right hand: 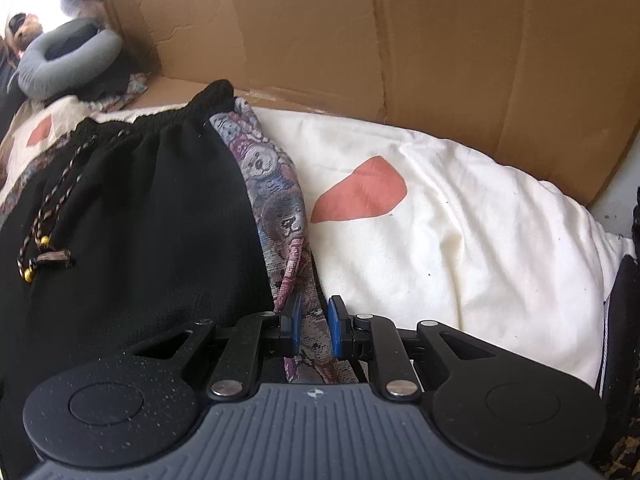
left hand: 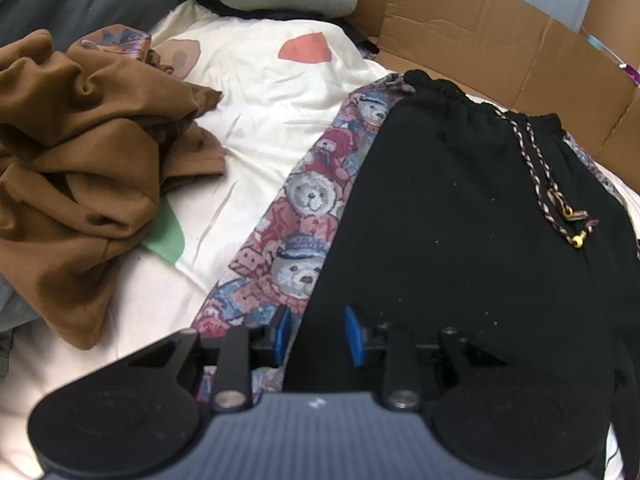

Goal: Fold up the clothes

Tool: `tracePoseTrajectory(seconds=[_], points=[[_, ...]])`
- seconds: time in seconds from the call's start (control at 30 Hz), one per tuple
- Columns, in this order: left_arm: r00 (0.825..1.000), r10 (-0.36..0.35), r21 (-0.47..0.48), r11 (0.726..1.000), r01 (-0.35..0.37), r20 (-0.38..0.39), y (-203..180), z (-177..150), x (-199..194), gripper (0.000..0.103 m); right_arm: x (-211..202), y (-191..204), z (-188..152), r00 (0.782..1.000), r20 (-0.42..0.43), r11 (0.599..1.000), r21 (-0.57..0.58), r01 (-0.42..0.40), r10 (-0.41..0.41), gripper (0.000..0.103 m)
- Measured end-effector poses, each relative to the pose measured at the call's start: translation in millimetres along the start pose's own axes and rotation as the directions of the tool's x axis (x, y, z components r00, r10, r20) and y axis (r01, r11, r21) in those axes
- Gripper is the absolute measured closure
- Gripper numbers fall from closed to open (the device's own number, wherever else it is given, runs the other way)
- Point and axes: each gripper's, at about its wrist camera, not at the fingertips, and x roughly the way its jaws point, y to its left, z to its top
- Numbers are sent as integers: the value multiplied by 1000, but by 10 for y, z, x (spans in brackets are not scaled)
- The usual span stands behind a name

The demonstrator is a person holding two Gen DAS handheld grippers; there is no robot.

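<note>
The quilt (left hand: 272,92), cream with coloured patches, filled the middle of both views, with a cardboard wall (right hand: 360,32) along the top. The black pants (left hand: 460,208) lay flat across it, centre-right in the left wrist view and left of centre in the right one, waistband toward the cardboard. Bear-print side panels (left hand: 304,216) ran down each edge. A crumpled brown garment (left hand: 80,152) sat at the far left.

The pants looked soft, limp and fairly thick, likely to sag and drag rather than slip; the outer seams seemed the best hold.

The left gripper (left hand: 320,334) stood part open astride the panel edge. The right gripper (right hand: 314,326) stood narrow around the other panel (right hand: 280,208); whether it pinched could not be told. The drawstring (left hand: 560,200) lay loose.
</note>
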Motion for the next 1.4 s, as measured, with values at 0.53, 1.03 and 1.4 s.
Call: tracePoseTrajectory(seconds=[0.53, 1.03, 1.4], points=[[998, 36, 2, 999, -36, 47, 95, 264, 69, 70, 93, 35, 35, 998, -60, 997, -72, -3, -2, 101], [995, 70, 40, 997, -73, 75, 157, 592, 398, 68, 0, 98, 89, 990, -26, 980, -150, 131, -137, 103], [996, 61, 64, 996, -66, 64, 48, 576, 586, 68, 87, -22, 57, 995, -68, 997, -38, 71, -73, 79]])
